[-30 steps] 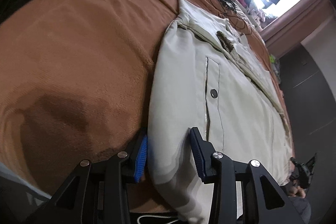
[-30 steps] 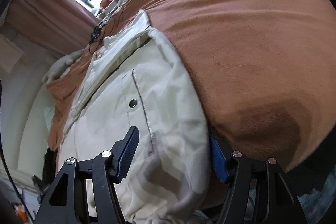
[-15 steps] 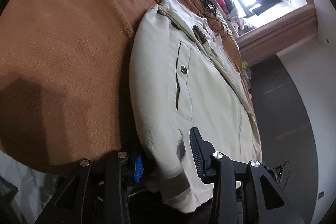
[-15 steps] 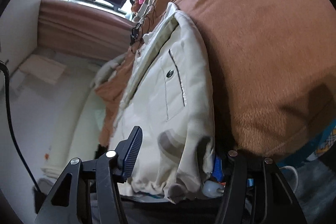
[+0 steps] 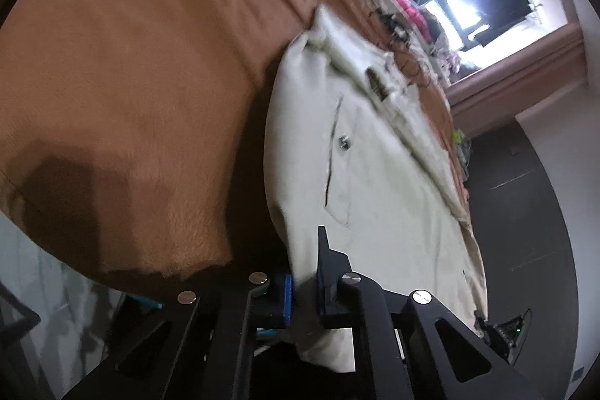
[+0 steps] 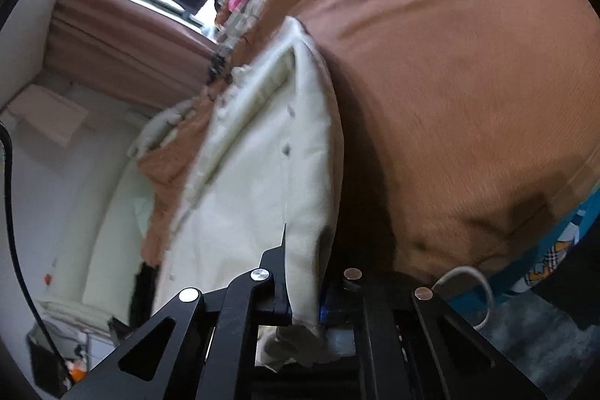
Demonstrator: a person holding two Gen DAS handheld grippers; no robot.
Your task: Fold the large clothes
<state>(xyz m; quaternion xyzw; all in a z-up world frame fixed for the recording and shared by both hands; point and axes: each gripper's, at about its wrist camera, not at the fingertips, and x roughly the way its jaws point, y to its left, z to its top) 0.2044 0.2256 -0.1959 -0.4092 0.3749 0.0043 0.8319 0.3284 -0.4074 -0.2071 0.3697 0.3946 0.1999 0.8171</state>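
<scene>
Left claw point(image 5: 303, 291) and right claw point(image 6: 303, 302) each just closed, pinching cream jacket point(image 5: 375, 182) hem at lower centre, brown blanket point(image 5: 131, 81) beneath.

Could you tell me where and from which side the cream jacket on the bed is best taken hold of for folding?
At the two corners of its near hem, coming in from the foot of the bed. The cream jacket lies flat and lengthwise on the brown blanket, hem hanging slightly over the edge, so fingers can slip around it. The left claw and right claw are shut there already, one per corner.
</scene>
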